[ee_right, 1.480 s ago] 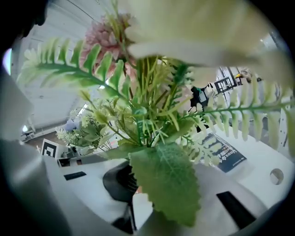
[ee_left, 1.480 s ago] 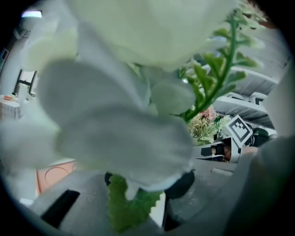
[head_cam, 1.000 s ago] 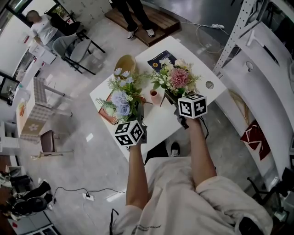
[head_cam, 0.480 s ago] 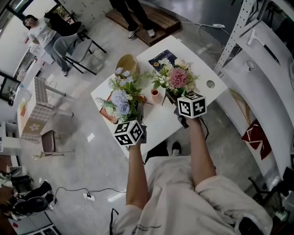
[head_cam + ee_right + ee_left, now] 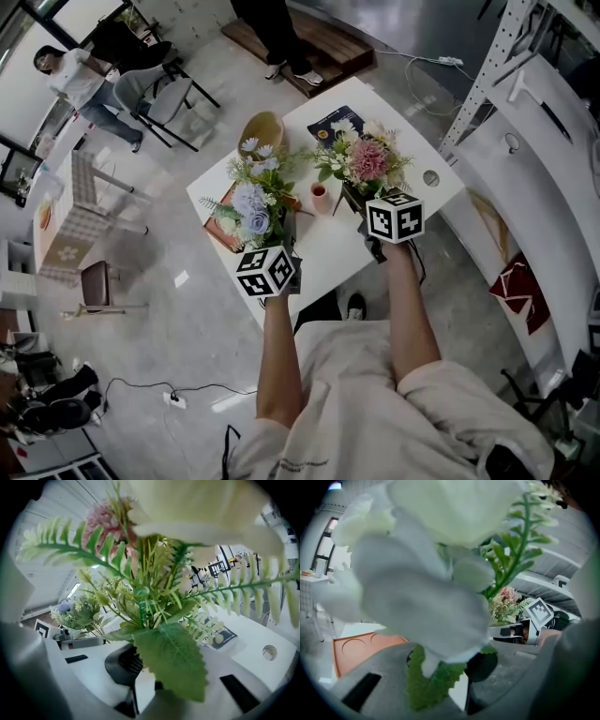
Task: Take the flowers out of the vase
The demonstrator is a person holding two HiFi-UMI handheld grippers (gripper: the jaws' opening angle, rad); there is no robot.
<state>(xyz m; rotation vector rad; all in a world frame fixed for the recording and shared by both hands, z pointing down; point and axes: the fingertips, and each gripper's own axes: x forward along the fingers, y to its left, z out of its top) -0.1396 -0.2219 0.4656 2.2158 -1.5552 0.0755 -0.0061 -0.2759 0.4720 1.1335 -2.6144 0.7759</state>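
Note:
On the white table (image 5: pixel 323 248) a small pinkish vase (image 5: pixel 318 195) stands between two bunches of artificial flowers, apart from both. My left gripper (image 5: pixel 278 247) is shut on the stems of the blue and lavender bunch (image 5: pixel 249 201). In the left gripper view pale blooms (image 5: pixel 426 569) fill the frame and a green leaf (image 5: pixel 425 686) hangs between the jaws of the left gripper (image 5: pixel 459 667). My right gripper (image 5: pixel 362 201) is shut on the stems of the pink and cream bunch (image 5: pixel 365 157). In the right gripper view this bunch (image 5: pixel 145 597) rises from the right gripper (image 5: pixel 140 667).
An orange tray (image 5: pixel 219 234) lies under the blue bunch. A wicker bowl (image 5: pixel 263 130) and a dark blue booklet (image 5: pixel 335 120) sit at the table's far side, and a cable hole (image 5: pixel 430 177) at its right. Chairs (image 5: pixel 155 89) and a person (image 5: pixel 70 70) are far left.
Both grippers and their bunches have kept their places. The person at the far left has got up from the chair and stepped away.

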